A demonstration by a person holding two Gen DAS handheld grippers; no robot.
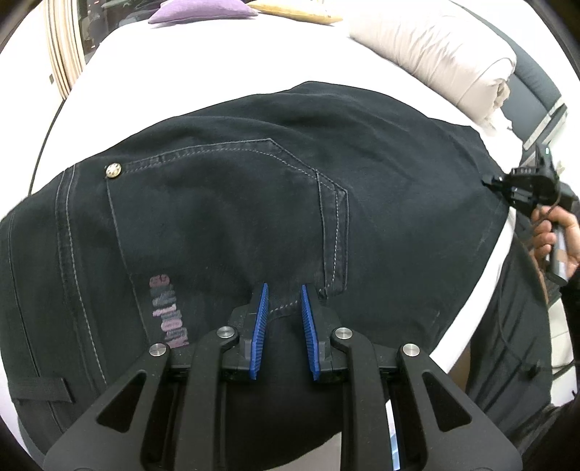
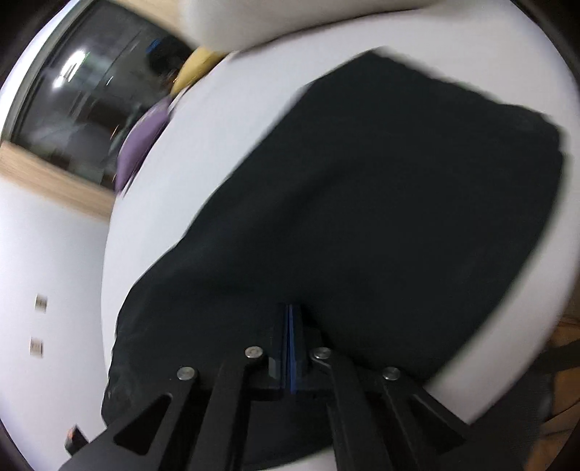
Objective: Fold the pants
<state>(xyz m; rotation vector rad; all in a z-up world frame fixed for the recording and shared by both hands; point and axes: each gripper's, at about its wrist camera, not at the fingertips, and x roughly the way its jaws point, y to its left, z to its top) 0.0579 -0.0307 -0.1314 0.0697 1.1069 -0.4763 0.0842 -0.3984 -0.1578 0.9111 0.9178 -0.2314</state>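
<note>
Pants (image 1: 232,203): black, spread on the white bed (image 1: 203,65), back pocket with a metal rivet (image 1: 113,170) facing up
Left tongs (image 1: 284,319): narrowly parted, blue pads (image 1: 259,326) on either side of a stitched fold at the near edge of the pants, not pressed together
Right tongs (image 2: 291,347): pads pressed together on the near edge of the pants, view blurred
Right hand (image 1: 554,235): gripping the handle at the far right hem
Bedding: beige duvet (image 1: 446,54), purple cushion (image 1: 203,12) at the far end
</note>
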